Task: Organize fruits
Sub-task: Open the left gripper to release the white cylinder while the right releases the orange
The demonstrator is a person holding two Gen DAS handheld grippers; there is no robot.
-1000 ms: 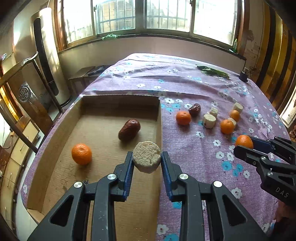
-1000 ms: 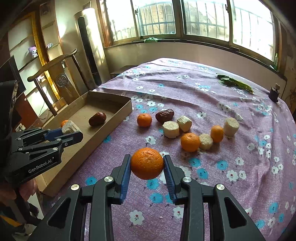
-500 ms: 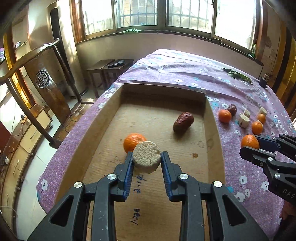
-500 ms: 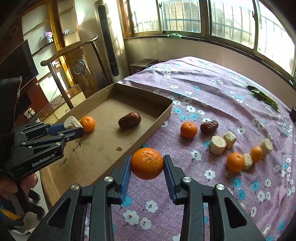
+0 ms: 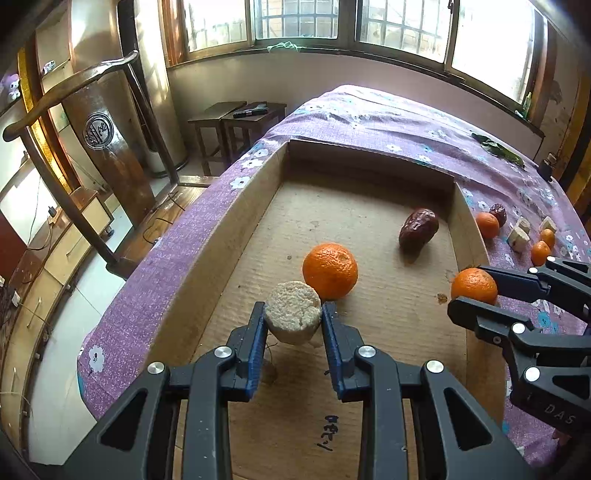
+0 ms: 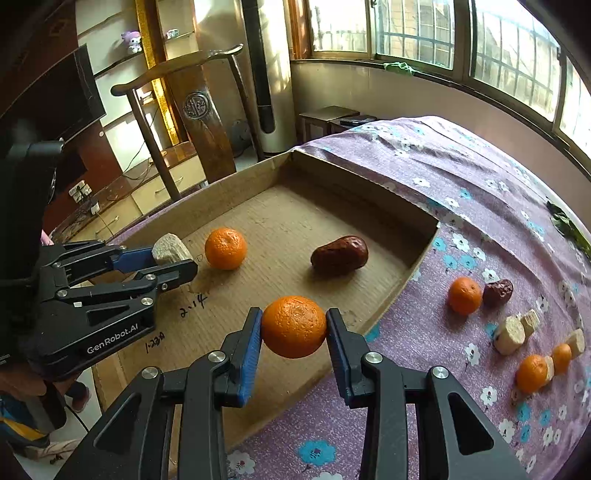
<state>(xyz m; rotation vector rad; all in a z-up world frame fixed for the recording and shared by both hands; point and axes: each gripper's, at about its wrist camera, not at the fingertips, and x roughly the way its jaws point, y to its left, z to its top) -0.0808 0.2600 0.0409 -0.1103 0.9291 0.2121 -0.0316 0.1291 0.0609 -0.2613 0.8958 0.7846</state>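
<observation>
Gripping a pale round porous chunk [image 5: 293,312] between left gripper [image 5: 293,321] fingers, frame centre, over shallow brown cardboard tray [image 5: 236,229]. Clamping a round orange tangerine [image 6: 293,326] between right gripper [image 6: 293,332] fingers, lower centre.

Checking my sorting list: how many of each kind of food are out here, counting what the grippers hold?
Round orange tangerines: 5
Wrinkled dark-red dates: 2
Pale cylindrical chunks: 5
Total: 12

Left wrist view: looks steeply down along its fingers, close over the cardboard box [image 5: 243,206]. Right wrist view: same tilt, above the box's [image 6: 402,291] right wall. Both 2 views share the box floor and the windows [image 5: 295,18].
</observation>
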